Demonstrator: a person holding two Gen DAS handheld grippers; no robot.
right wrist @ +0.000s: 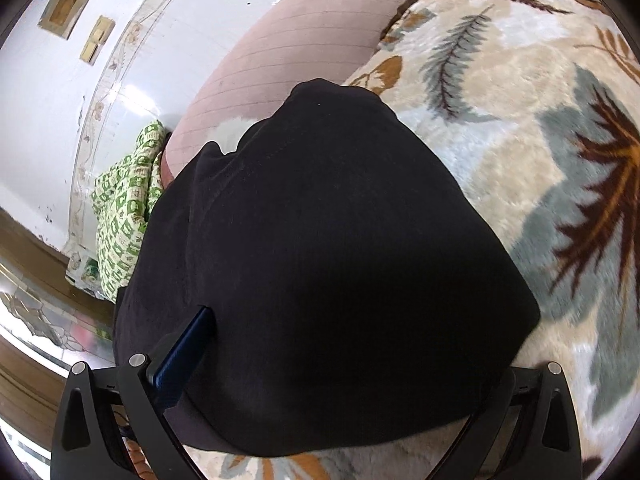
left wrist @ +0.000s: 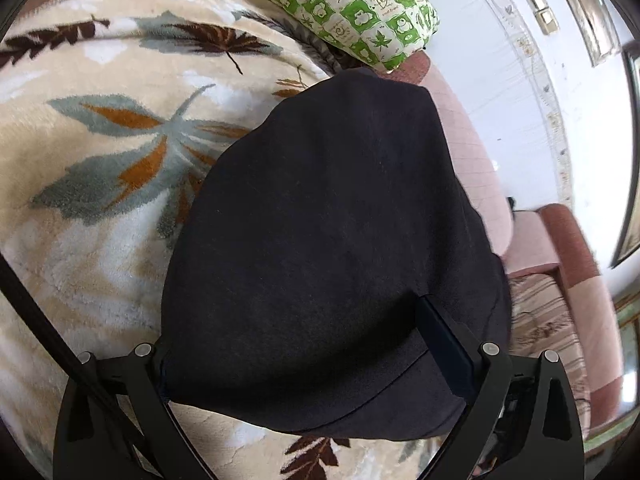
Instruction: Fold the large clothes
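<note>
A large black garment [left wrist: 328,240] lies folded into a compact block on a cream blanket with a leaf pattern [left wrist: 100,152]. It also fills the right wrist view [right wrist: 320,260]. My left gripper [left wrist: 312,344] stands wide apart over the garment's near edge; the cloth covers the left finger, and the right finger [left wrist: 444,344] lies on top. My right gripper [right wrist: 332,352] is likewise spread over the near edge, its left finger [right wrist: 188,352] on top of the cloth and its right finger hidden under it. Neither gripper pinches the cloth.
A green and white checked pillow [left wrist: 344,4] lies beyond the garment, and shows at the left in the right wrist view [right wrist: 124,216]. A pink padded headboard [right wrist: 288,48] and a white wall [left wrist: 540,100] run along the bed's far side.
</note>
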